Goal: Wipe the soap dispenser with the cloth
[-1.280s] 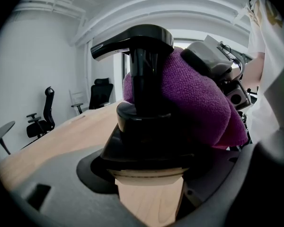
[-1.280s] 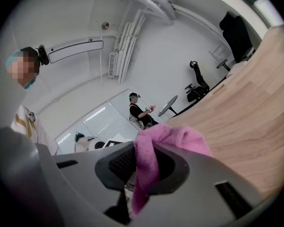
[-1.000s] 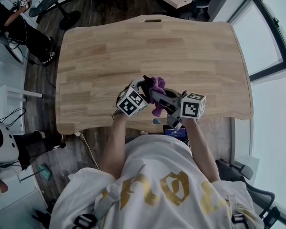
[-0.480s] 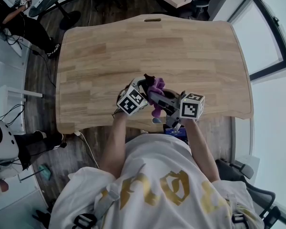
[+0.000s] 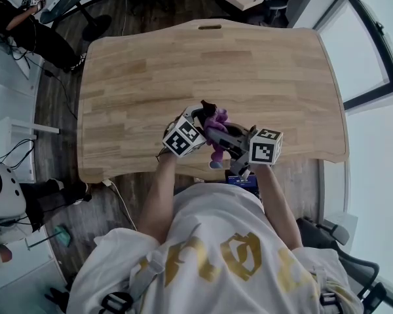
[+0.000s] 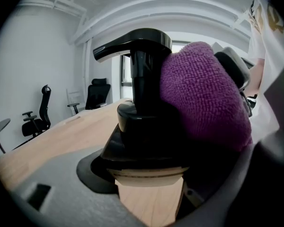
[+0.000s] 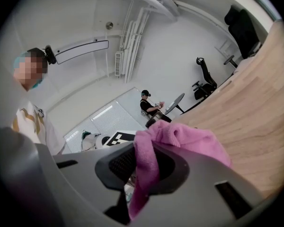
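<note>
The black pump soap dispenser (image 6: 141, 126) is held off the table between the jaws of my left gripper (image 6: 149, 178), which is shut on its body; its spout (image 6: 132, 44) points left. The purple cloth (image 6: 203, 93) presses against the dispenser's right side, below the pump head. My right gripper (image 7: 142, 169) is shut on that cloth (image 7: 180, 136), which bunches over its jaws. In the head view both grippers meet over the table's near edge: left gripper (image 5: 198, 116), right gripper (image 5: 214, 133), with the cloth (image 5: 216, 120) between them and a tail hanging down.
The wooden table (image 5: 209, 64) stretches away beyond the grippers. Office chairs (image 6: 35, 119) stand past its far end. Another person (image 5: 16, 18) sits at the far left of the room. A window wall (image 5: 380, 77) runs along the right.
Both grippers, the dispenser and the cloth have shifted only slightly, a little away from me. The holds are unchanged.
</note>
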{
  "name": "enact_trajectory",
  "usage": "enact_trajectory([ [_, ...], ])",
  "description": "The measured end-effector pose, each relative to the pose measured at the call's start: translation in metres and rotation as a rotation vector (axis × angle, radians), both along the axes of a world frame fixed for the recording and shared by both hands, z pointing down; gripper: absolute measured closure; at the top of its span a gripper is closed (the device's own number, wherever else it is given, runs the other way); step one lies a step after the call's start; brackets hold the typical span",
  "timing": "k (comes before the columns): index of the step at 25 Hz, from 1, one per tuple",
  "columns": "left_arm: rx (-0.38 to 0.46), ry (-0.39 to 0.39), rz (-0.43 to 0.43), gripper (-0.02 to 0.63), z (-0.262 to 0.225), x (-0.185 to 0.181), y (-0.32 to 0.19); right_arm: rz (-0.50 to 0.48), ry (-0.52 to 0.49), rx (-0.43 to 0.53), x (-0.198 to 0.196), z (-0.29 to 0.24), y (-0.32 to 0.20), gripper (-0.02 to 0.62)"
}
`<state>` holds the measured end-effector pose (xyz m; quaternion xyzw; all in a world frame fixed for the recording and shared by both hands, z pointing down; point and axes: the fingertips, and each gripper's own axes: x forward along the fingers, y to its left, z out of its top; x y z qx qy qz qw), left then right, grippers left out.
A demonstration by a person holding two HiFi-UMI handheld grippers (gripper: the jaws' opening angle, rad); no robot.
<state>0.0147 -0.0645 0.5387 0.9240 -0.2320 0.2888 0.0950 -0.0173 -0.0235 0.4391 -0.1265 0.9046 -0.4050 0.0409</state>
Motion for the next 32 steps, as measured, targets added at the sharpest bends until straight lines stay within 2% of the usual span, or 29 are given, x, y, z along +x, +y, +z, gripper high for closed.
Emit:
enact_trajectory([
  [9, -0.009, 0.05, 0.042, 0.249, -0.011, 0.013, 0.006, 0.049, -0.016, 0.046, 0.025, -0.012, -0.01, 0.543],
  [16, -0.007, 0.078, 0.092, 0.249, -0.017, 0.018, 0.012, 0.066, -0.075, 0.031, 0.031, -0.018, -0.015, 0.543],
  [27, -0.004, 0.078, 0.138, 0.249, -0.02, 0.019, 0.016, 0.077, -0.079, 0.035, 0.035, -0.022, -0.02, 0.543],
  [32, -0.003, 0.077, 0.158, 0.249, -0.022, 0.019, 0.018, 0.096, -0.144, -0.014, 0.038, -0.025, -0.026, 0.543],
])
